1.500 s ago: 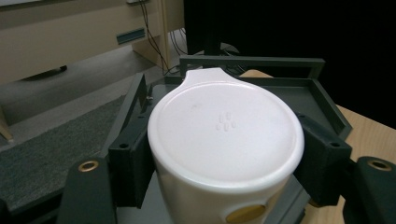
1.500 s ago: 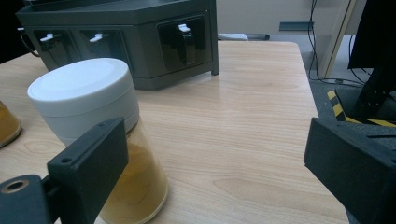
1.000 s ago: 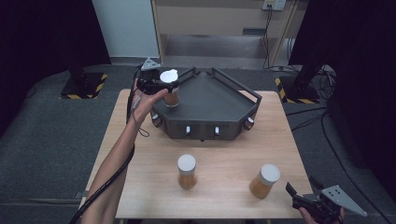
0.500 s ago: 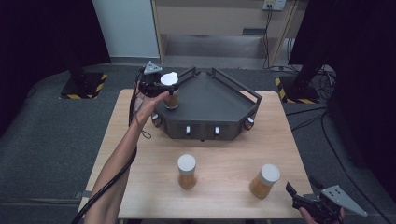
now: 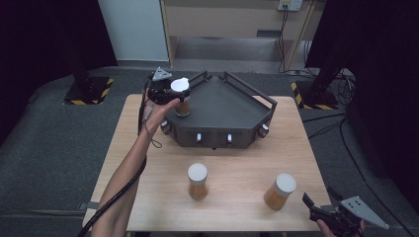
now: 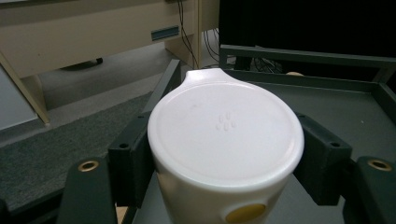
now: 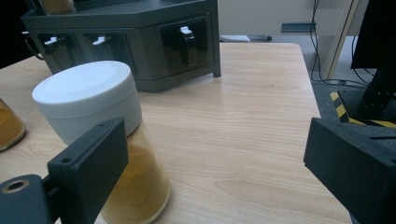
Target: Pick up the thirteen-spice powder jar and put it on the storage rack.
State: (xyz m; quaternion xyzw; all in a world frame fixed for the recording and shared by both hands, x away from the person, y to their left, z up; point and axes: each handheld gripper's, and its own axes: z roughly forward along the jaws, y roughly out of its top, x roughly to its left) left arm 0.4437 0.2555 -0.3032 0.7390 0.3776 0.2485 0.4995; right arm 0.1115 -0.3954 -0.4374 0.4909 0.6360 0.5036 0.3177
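A jar [image 5: 182, 106] with amber contents and a white lid [image 6: 225, 135] is at the left corner of the dark angular stand [image 5: 225, 106]. My left gripper [image 5: 177, 95] is shut on it, and its pads [image 6: 133, 161] press on both sides just under the lid. Whether the jar's base rests on the stand I cannot tell. My right gripper [image 5: 316, 205] hovers at the table's near right corner with its jaws open and nothing between them. In the right gripper view, a second amber jar [image 7: 100, 135] stands just beyond that gripper's left jaw. The right gripper [image 7: 219, 163] does not touch it.
A third white-lidded jar [image 5: 198, 181] stands mid-table toward the front. The stand has low rails [image 6: 299, 56] and small toggles [image 7: 186, 31] on its front faces. Bare wood [image 7: 261, 116] lies between the stand and the right gripper. Cables trail on the dark floor [image 5: 346, 143].
My left gripper has sunk slightly with the jar toward the stand's corner. The right gripper and the two jars on the table have not moved.
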